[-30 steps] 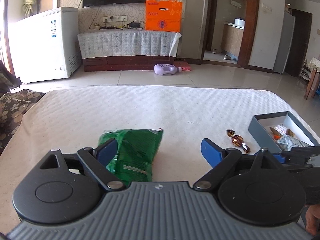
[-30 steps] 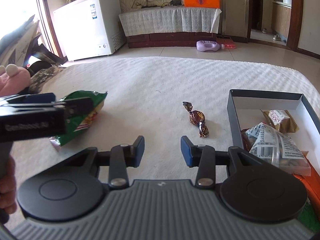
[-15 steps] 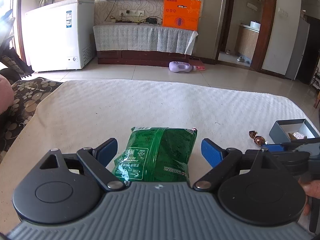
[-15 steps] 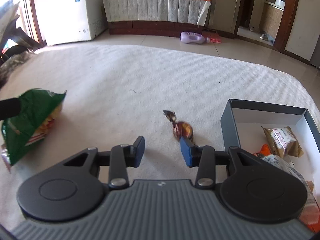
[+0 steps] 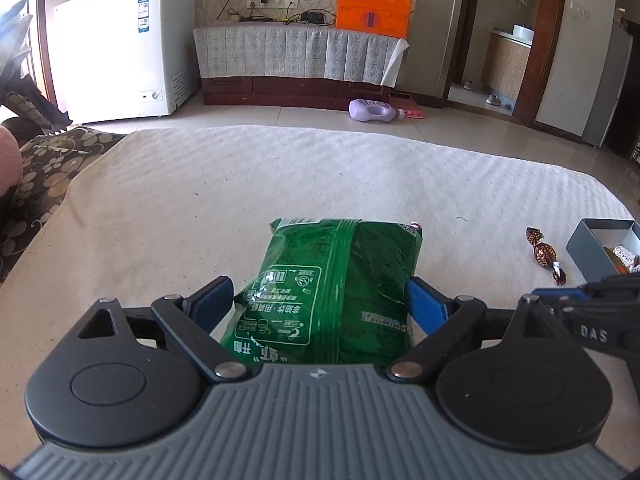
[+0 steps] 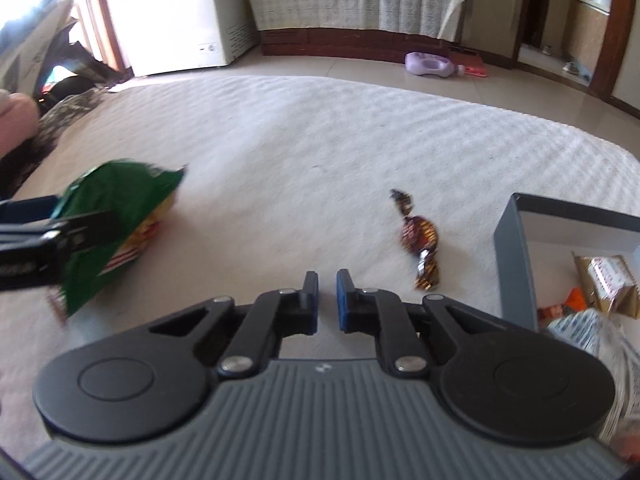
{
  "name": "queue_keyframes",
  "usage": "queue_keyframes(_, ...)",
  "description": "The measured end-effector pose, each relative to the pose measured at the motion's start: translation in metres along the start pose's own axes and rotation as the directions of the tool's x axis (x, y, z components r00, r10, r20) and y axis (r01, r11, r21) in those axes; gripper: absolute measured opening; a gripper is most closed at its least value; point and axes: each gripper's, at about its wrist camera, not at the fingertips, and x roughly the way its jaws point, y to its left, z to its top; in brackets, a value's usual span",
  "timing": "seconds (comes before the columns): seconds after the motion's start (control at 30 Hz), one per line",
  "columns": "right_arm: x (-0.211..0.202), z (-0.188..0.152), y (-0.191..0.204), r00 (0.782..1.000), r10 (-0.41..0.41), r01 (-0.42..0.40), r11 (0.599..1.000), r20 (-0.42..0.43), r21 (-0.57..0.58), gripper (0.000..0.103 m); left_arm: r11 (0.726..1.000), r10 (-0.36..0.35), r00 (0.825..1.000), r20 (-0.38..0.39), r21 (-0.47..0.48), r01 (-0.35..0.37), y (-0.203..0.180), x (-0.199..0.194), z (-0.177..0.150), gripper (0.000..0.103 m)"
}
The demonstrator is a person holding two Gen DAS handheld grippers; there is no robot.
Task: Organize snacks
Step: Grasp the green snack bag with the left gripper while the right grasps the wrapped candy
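A green snack bag (image 5: 332,292) lies between the blue pads of my left gripper (image 5: 320,300), whose jaws stand wide around it; I cannot see whether the pads press it. The bag also shows in the right wrist view (image 6: 116,224), beside the left gripper (image 6: 44,236). My right gripper (image 6: 327,296) is nearly shut and empty, low over the white cloth. A brown wrapped candy (image 6: 418,238) lies just right of it and also shows in the left wrist view (image 5: 544,254). A grey box (image 6: 514,264) with several snacks stands at the right.
The white textured cloth (image 5: 240,184) covers the table. A patterned cushion (image 5: 44,172) lies off the left edge. The grey box's corner (image 5: 588,244) sits at the right of the left wrist view. A freezer, TV cabinet and purple bottle (image 5: 372,110) stand far behind.
The left gripper has moved in around the green bag, which now sits centred between its pads. The right gripper's jaws have closed to a narrow gap and it has shifted left of the candy.
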Motion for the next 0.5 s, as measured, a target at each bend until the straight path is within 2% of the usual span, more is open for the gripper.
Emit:
queue_keyframes(0.07,-0.01,-0.001,-0.002,1.0,-0.002,0.001,1.0,0.029,0.03,0.012,1.0,0.001,1.0,-0.001,0.002,-0.001,-0.001,0.001,0.001,0.095)
queue_keyframes(0.2,-0.021,0.007,-0.008,0.993,-0.086,0.082,0.996,0.083,0.046,0.016,1.0,-0.003,1.0,0.002,0.001,0.003,0.0,0.002,0.002,0.095)
queue_keyframes(0.27,-0.015,0.013,-0.018,0.99,-0.118,0.113,0.991,0.073,0.068,0.023,1.0,-0.002,1.0,0.0,-0.009,0.002,0.001,0.003,0.002,0.095)
queue_keyframes(0.43,0.014,0.019,-0.033,0.985,-0.172,0.171,0.983,0.014,0.073,0.025,1.0,-0.006,1.0,-0.005,-0.003,0.006,0.0,0.007,0.001,0.096)
queue_keyframes(0.47,0.019,0.02,-0.034,0.984,-0.18,0.179,0.981,0.008,0.072,0.028,1.0,-0.007,1.0,-0.006,-0.005,0.007,0.0,0.008,0.001,0.097)
queue_keyframes(0.5,0.022,0.02,-0.035,0.982,-0.187,0.186,0.98,0.012,0.068,0.035,1.0,-0.007,1.0,-0.008,-0.008,0.007,0.0,0.009,0.001,0.097)
